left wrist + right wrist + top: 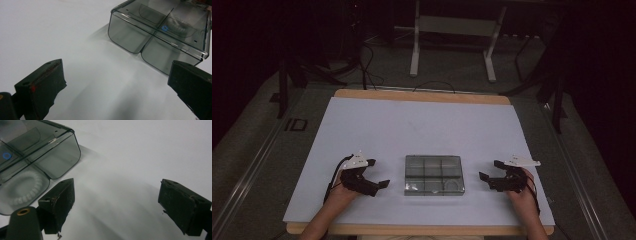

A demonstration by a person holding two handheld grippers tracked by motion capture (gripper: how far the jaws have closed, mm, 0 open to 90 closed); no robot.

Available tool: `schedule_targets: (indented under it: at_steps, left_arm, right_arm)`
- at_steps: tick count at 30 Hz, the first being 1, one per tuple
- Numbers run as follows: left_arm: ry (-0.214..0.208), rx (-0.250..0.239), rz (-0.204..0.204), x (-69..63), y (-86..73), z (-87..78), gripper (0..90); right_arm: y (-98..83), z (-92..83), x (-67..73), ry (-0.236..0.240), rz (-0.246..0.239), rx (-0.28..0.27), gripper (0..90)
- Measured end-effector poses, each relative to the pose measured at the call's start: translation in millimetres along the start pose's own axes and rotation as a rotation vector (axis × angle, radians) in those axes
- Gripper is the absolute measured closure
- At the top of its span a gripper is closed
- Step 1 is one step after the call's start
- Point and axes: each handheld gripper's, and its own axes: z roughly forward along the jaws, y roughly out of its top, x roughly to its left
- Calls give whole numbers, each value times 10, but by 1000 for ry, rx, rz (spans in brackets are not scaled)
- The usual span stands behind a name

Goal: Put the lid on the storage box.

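A smoky clear plastic organizer box (434, 174) with a closed lid and several compartments lies near the front middle of the white table. A pale beaded ring (25, 188) lies inside one corner compartment; it shows again as a pale beaded ring (176, 25). My left gripper (379, 175) rests to the left of the box, open, with nothing between its jaws. My right gripper (491, 171) rests to the right of the box, open and empty. Each is about a hand's width from the box (160, 30), (30, 157).
The white table surface (422, 125) has a wooden edge at front and back. Beyond it stand a white metal frame (452, 35), dark stands and cables on the floor. The surroundings are dark.
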Motion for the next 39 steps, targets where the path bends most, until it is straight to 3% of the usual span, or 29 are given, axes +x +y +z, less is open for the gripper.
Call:
schedule_targets:
  at_steps: [11,23,39]
  left_arm:
    - [21,-19,-18,49,-56,-97,12]
    - [39,-29,-24,63,-102,-138,12]
    - [107,-67,-52,113,-153,-195,12]
  right_arm:
    - [-65,-87,-67,-25,31,-16,137]
    - [-112,-161,-100,-54,33,-28,137]
    - [-171,-243,-82,-93,24,-64,137]
